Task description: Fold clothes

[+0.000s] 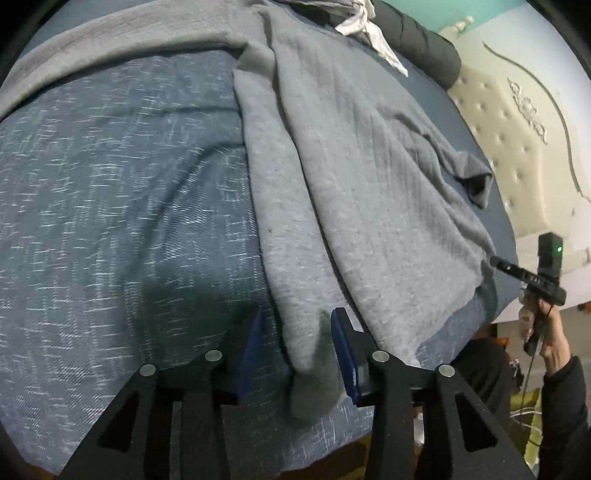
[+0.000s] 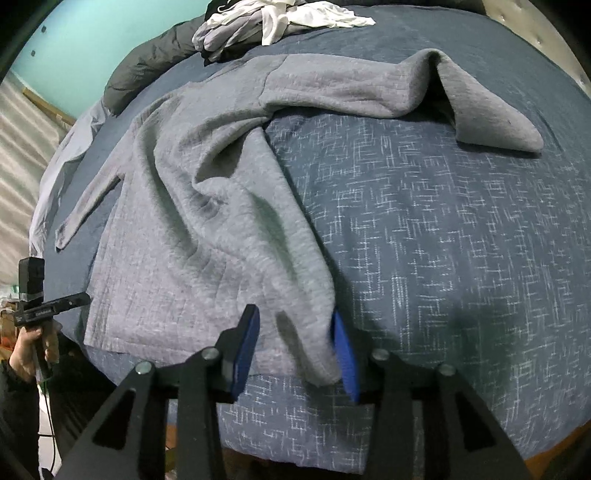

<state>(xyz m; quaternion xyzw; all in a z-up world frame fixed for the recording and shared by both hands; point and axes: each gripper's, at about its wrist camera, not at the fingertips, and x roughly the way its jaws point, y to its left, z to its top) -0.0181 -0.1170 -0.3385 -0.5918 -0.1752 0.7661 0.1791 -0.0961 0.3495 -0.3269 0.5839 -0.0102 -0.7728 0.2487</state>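
Note:
A grey sweater point(image 1: 369, 184) point(image 2: 207, 206) lies spread and creased on the blue patterned bedspread point(image 1: 110, 184) point(image 2: 443, 240). In the left wrist view one hem corner hangs between the blue pads of my left gripper point(image 1: 298, 314), whose jaws stand apart and do not press the cloth. The other hem corner sits between the pads of my right gripper point(image 2: 293, 312), resting against the right pad with a gap at the left one. One sleeve point(image 2: 480, 110) is bent over at the far right. Each gripper also shows in the other's view, hand-held at the bed's edge.
A pile of white and grey clothes point(image 2: 258, 22) point(image 1: 369, 29) lies at the far end of the bed beside a dark quilted roll point(image 1: 417, 44) point(image 2: 147, 62). A cream tufted headboard point(image 1: 517, 129) stands along one side. The bed's near edge is just below both grippers.

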